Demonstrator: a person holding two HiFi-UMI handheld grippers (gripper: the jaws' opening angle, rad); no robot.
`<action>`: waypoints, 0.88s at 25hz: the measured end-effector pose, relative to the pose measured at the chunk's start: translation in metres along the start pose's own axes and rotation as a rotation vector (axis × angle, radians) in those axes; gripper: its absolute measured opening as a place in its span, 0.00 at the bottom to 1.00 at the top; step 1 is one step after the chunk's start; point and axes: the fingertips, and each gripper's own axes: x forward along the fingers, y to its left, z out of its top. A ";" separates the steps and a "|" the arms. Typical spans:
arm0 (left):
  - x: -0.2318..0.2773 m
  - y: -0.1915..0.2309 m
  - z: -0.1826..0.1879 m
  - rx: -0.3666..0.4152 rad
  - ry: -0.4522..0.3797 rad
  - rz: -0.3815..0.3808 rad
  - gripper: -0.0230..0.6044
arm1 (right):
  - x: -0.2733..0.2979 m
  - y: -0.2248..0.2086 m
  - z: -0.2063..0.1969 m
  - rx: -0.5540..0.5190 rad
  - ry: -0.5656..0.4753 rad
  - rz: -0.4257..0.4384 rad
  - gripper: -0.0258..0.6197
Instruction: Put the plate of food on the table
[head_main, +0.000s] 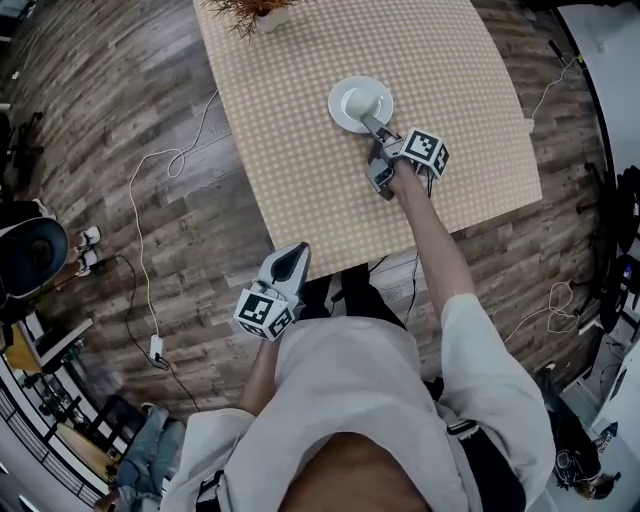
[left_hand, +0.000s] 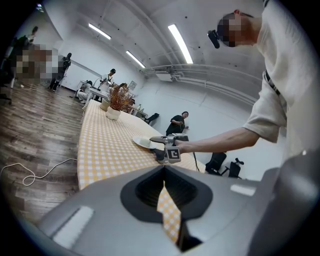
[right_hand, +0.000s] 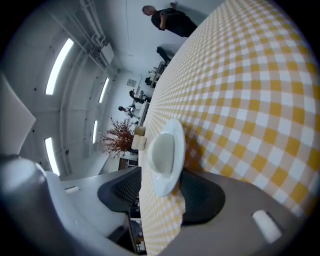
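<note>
A white plate with a pale, round mound of food in its middle rests on the yellow-checked table. My right gripper sits at the plate's near rim. In the right gripper view the plate rim lies between the jaws of the right gripper, which stand wide apart and do not press on it. My left gripper hangs off the table's near edge by my body, holding nothing. In the left gripper view its jaws leave only a thin slit, with the plate beyond.
A pot of dried reddish plants stands at the table's far end. A white cable loops over the wooden floor to the left. People and office chairs are in the room beyond the table.
</note>
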 end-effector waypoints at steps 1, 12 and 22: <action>0.000 -0.001 0.000 0.000 0.000 -0.002 0.05 | 0.001 0.001 -0.002 -0.038 0.022 -0.012 0.41; 0.000 -0.005 0.004 0.008 -0.006 -0.014 0.05 | -0.007 -0.009 -0.023 -0.633 0.266 -0.242 0.39; -0.002 -0.010 0.003 -0.001 -0.005 -0.028 0.05 | -0.014 -0.018 -0.028 -0.861 0.341 -0.342 0.26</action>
